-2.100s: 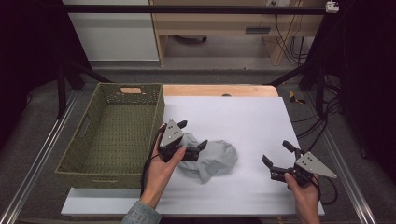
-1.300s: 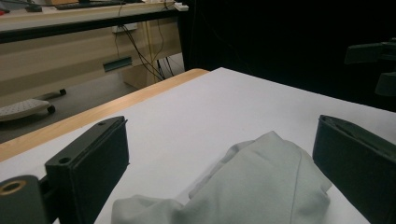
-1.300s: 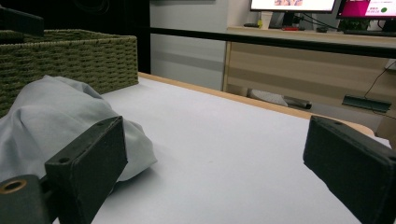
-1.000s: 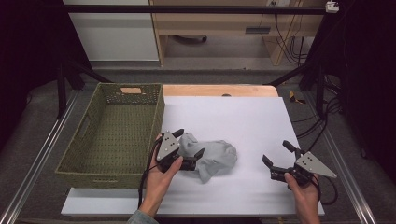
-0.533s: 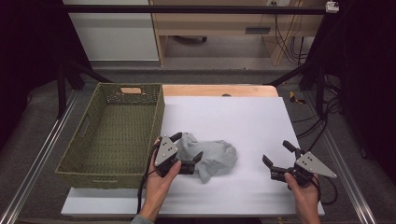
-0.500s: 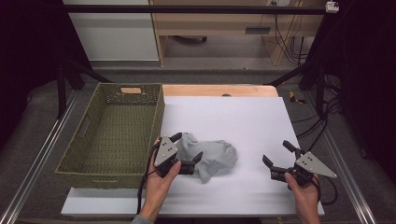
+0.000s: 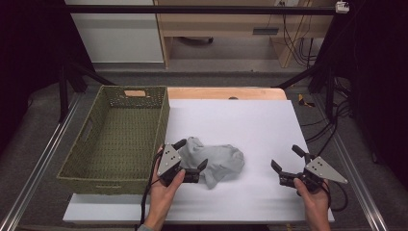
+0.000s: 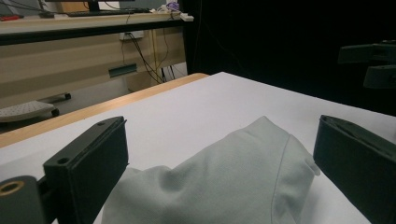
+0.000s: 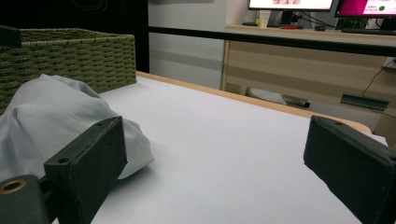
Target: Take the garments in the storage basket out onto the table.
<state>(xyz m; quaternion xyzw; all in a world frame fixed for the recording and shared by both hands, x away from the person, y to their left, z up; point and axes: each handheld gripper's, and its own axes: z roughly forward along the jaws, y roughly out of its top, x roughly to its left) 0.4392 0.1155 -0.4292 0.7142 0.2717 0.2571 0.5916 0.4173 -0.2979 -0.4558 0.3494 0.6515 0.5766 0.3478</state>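
White sheeting covered the table [image 7: 250, 120], and on it the left gripper [image 7: 191, 156] stood with jaws spread wide around one end of the crumpled grey cloth [image 7: 216, 161], not yet closed. Well apart, the right gripper [image 7: 286, 160] rested wide and empty; a green woven basket [image 7: 96, 159] sat beside the cloth.

left gripper [image 7: 190, 155] low near table's left-front, jaws wide apart, held by left hand [image 7: 166, 185]. right gripper [image 7: 286, 161] low at right-front, jaws also spread, in right hand [image 7: 312, 192], pointing left.
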